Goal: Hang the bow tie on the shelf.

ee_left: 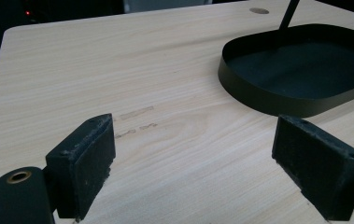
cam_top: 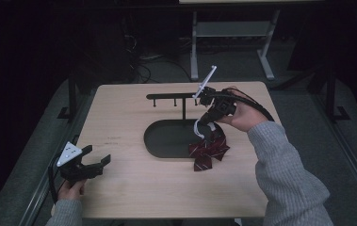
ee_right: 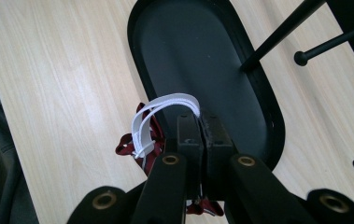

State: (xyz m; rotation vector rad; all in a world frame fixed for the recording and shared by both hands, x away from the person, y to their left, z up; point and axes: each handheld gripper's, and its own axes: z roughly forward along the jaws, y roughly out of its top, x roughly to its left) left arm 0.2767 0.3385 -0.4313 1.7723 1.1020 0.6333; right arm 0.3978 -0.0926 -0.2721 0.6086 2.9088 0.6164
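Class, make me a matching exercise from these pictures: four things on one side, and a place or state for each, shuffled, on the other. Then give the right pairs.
Things:
1. left gripper
2. right gripper
3. bow tie
4. black tray

Places or states:
A. shut on a white strap
B. dark red, hanging from the strap at the tray's near edge
C. oval, with a thin post rising from it
D. open, near the table's left front corner

Pairs: 1-D, 2-A, 3-B, 4-C

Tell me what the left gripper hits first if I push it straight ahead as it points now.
Probably the rim of the black oval tray; the left gripper has bare table before that.
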